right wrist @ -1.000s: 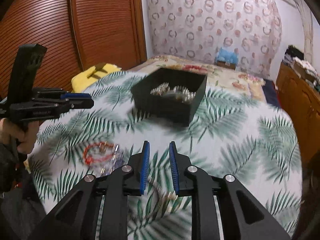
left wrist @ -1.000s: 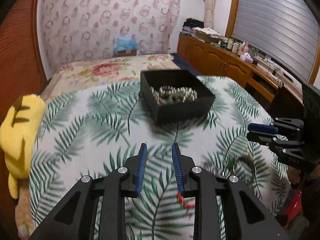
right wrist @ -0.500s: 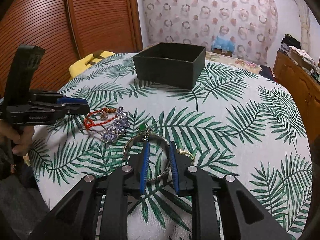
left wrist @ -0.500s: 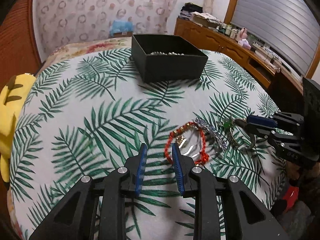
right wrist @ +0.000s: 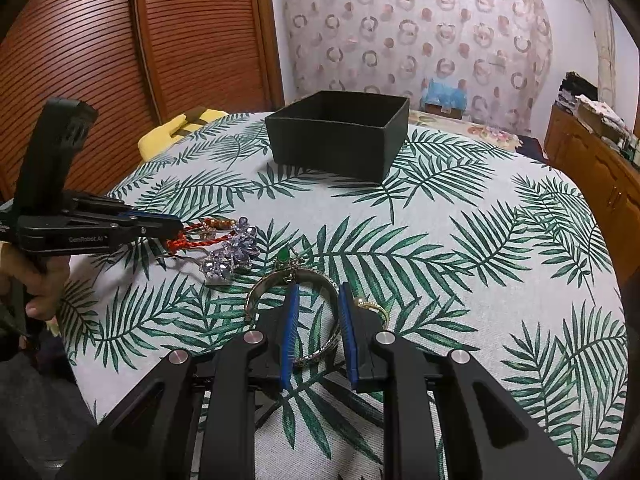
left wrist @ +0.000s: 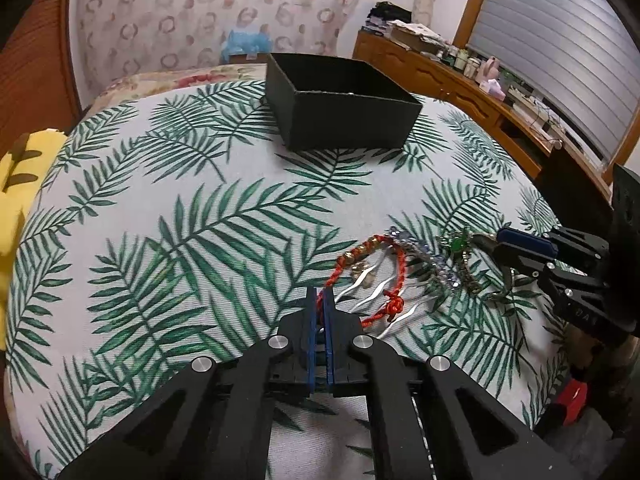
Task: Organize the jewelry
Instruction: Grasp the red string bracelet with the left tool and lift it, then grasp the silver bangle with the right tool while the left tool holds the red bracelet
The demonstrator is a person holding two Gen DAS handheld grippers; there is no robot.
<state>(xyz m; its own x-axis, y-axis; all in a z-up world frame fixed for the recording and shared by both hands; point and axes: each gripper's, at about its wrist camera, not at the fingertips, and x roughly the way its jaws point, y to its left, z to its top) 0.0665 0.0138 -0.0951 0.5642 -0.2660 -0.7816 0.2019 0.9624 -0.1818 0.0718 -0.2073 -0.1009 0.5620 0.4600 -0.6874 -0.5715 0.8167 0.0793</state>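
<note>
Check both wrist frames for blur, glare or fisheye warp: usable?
Left wrist: sharp, no motion blur; strong barrel warp bends the table edge; dark corner vignette; left tool pinches the red bracelet. Right wrist: also crisp; right tool open around the bangle; dim warm light, soft shadows, no glare.

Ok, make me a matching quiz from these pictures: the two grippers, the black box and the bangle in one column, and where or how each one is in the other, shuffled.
Column one:
1. left gripper
2. right gripper
3. black box
4. metal bangle

Column two:
A. at the far side of the palm-leaf cloth, apart from the loose jewelry
B. shut on the red cord bracelet
C. lying flat on the cloth, one blue pad inside its loop
D. open, low over the cloth

Pairs: 1-B, 2-D, 3-A, 4-C
</note>
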